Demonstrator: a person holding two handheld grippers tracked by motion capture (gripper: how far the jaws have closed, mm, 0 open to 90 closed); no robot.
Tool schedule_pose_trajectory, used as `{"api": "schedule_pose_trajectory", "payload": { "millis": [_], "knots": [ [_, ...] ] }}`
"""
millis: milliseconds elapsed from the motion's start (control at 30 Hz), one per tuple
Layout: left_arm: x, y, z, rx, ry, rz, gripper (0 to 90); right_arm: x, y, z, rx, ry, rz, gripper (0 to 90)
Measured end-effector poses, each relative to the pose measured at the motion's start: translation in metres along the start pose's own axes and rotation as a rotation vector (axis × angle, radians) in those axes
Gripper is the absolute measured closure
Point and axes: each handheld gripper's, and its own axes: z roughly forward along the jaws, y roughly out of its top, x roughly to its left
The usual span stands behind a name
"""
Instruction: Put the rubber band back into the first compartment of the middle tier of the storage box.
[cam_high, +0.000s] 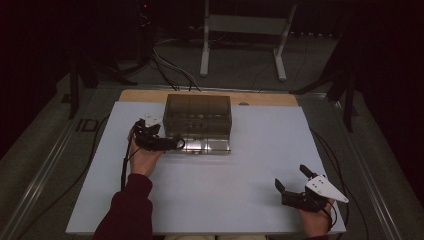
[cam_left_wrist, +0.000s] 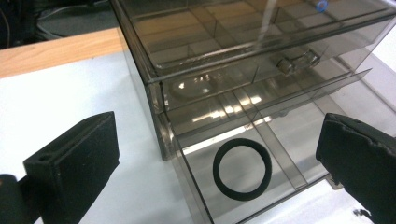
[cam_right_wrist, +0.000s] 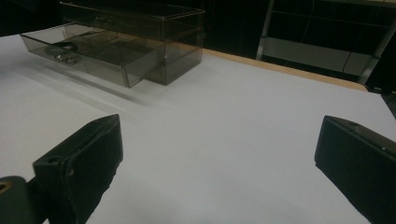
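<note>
We find the black hair tie (cam_left_wrist: 242, 169) lying in the pulled-out drawer (cam_left_wrist: 280, 140), at 12 o'clock from our left gripper (cam_left_wrist: 219, 158), whose jaws stand wide and empty.

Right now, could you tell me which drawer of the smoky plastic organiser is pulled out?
The bottom drawer is pulled out toward the person, with a black hair tie lying in its left compartment. The upper drawer above it sits closed in the organiser.
</note>
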Motion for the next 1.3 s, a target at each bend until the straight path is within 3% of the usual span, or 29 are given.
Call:
{"api": "schedule_pose_trajectory", "payload": {
  "millis": [100,367,567,733,933,1067,1300],
  "knots": [
    [0.002,0.001,-0.003,-0.004,-0.022,-0.010,0.2,0.000,0.000,0.000,-0.001,-0.001,0.000,1.4],
    [0.010,0.004,-0.015,-0.055,-0.016,-0.008,0.3,0.000,0.000,0.000,0.000,0.000,0.001,1.4],
    [0.023,0.004,-0.023,-0.053,-0.034,-0.063,0.4,0.000,0.000,0.000,0.000,0.000,0.001,1.4],
    [0.030,0.004,-0.033,-0.084,-0.013,-0.065,0.3,0.000,0.000,0.000,0.000,-0.001,0.001,1.4],
    [0.033,0.001,-0.045,-0.096,-0.017,-0.030,0.3,0.000,0.000,0.000,0.001,0.001,0.004,1.4],
    [0.031,-0.004,-0.053,-0.112,-0.028,0.015,0.3,0.000,0.000,0.000,0.002,0.002,0.001,1.4],
    [0.034,-0.019,-0.064,-0.127,-0.039,0.043,0.3,0.001,0.000,0.001,0.004,0.005,0.001,1.4]
  ]
}}
